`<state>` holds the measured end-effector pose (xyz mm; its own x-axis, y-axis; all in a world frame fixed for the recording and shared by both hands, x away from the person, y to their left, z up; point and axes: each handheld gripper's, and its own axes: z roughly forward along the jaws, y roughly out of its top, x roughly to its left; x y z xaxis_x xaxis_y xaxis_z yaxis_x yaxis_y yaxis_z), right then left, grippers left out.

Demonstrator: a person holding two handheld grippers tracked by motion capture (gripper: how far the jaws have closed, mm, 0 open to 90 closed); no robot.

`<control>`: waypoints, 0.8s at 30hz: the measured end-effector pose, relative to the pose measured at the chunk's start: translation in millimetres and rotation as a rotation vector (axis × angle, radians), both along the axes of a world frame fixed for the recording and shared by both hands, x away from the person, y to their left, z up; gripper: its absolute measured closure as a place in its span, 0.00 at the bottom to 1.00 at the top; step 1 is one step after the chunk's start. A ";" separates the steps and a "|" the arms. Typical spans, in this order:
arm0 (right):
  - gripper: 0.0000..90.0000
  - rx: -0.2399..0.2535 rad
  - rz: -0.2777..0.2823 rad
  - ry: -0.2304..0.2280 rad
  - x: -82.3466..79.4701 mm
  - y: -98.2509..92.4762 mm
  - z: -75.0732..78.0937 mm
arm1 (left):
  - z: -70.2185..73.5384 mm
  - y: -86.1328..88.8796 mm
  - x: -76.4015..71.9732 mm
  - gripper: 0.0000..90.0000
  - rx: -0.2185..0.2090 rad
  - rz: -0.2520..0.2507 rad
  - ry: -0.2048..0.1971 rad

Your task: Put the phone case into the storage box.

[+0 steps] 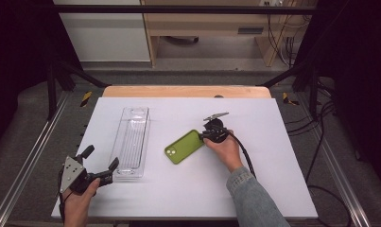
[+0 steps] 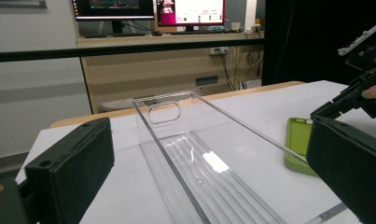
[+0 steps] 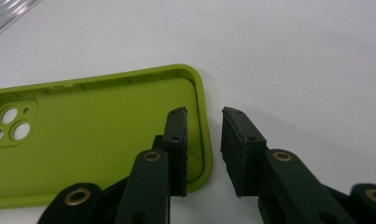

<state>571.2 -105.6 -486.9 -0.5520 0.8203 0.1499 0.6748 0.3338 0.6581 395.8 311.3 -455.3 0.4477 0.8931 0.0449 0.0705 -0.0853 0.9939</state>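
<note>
A lime-green soft phone case (image 1: 184,146) is seen lying hollow side up near the middle of the white table (image 1: 273,189), at three o'clock from a clear ribbed plastic tray (image 1: 131,142). The right gripper (image 3: 204,140) is set astride the case's short rim, one jaw inside, one outside, not yet pressing. At seven o'clock, the left gripper (image 1: 102,164) is held released beside the tray.

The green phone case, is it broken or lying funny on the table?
It looks whole. The green phone case lies flat, hollow side up, slanted across the white table, not lined up with the clear bin beside it. The right tool straddles its short end wall, one jaw inside, one outside, not yet pinching. Nothing spilled or cracked shows.
</note>
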 end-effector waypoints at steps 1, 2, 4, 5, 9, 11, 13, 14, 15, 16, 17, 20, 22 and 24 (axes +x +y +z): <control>0.80 0.000 0.003 0.000 0.2 -0.2 -0.1 | 0.0 0.0 0.0 0.00 0.000 0.000 0.000; 0.81 0.003 0.003 0.001 0.4 -0.5 -0.1 | -0.1 0.0 0.1 0.00 0.000 0.000 0.000; 0.82 0.007 0.003 0.004 0.7 -1.0 -0.5 | -0.1 0.0 0.1 0.00 0.000 0.000 0.001; 0.83 0.006 0.003 0.006 0.8 -1.0 -0.6 | -0.1 0.0 0.1 0.00 0.001 0.000 0.000; 0.83 0.005 0.003 0.013 0.9 -1.3 -1.1 | 0.0 -0.1 0.1 0.00 0.001 0.000 0.000; 0.85 0.006 0.008 0.012 1.0 -1.3 -1.2 | -0.1 -0.1 0.2 0.00 0.001 -0.001 0.001; 0.86 0.007 0.012 0.012 1.0 -1.5 -1.4 | -0.2 -0.2 0.2 0.00 0.002 -0.001 0.002; 0.86 0.007 0.012 0.012 1.0 -1.5 -1.4 | -0.2 -0.3 0.2 0.00 0.002 -0.001 0.002; 0.87 0.008 0.013 0.012 1.0 -1.4 -1.4 | -0.2 -0.4 0.2 0.00 0.002 -0.002 0.002; 0.87 0.008 0.013 0.012 1.0 -1.4 -1.4 | -0.2 -0.4 0.2 0.00 0.002 -0.002 0.002; 0.87 0.010 0.013 0.012 1.1 -1.3 -1.5 | -0.2 -0.4 0.2 0.00 0.002 -0.002 0.002; 0.89 0.011 0.014 0.009 0.8 -1.0 -1.8 | -0.2 -0.2 0.2 0.01 0.004 0.000 0.001; 0.90 0.008 0.012 0.007 0.7 -0.5 -1.7 | -0.1 0.1 0.3 0.01 0.004 0.001 0.001; 0.92 0.007 0.011 0.005 0.7 -0.8 -1.6 | -0.1 -0.1 0.3 0.01 0.003 0.002 0.002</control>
<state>571.9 -106.4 -488.6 -0.5599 0.8133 0.1584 0.6748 0.3366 0.6568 396.1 311.2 -455.4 0.4463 0.8936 0.0467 0.0726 -0.0882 0.9935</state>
